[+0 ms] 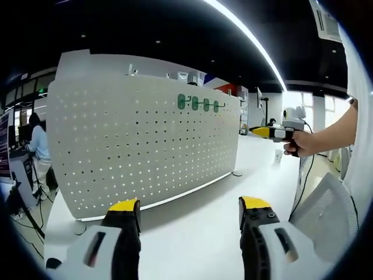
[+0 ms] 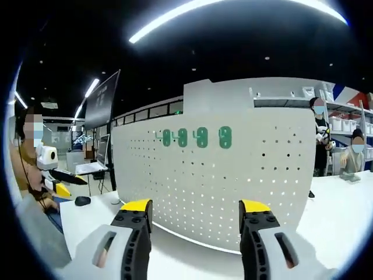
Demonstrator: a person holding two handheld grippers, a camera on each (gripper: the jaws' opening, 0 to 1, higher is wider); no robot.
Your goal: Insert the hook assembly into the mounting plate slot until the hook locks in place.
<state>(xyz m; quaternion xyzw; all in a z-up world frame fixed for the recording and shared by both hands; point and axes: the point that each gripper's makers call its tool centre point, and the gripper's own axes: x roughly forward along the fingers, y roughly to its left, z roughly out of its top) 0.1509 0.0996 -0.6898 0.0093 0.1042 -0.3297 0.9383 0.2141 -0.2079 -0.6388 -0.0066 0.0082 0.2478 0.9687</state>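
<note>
I see both the left gripper (image 1: 189, 213) and right gripper (image 2: 195, 216) fingers spread wide, holding nothing. Four green hooks (image 2: 193, 137) sit at 12 o'clock on the upright white perforated mounting plate (image 2: 233, 181) on the bench (image 1: 233, 192).

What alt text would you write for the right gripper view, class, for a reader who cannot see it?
A white perforated panel stands upright on a white table, with four green hooks in a row near its top edge. The right hand-held gripper, yellow-tipped, points at it with jaws open and empty.
</note>
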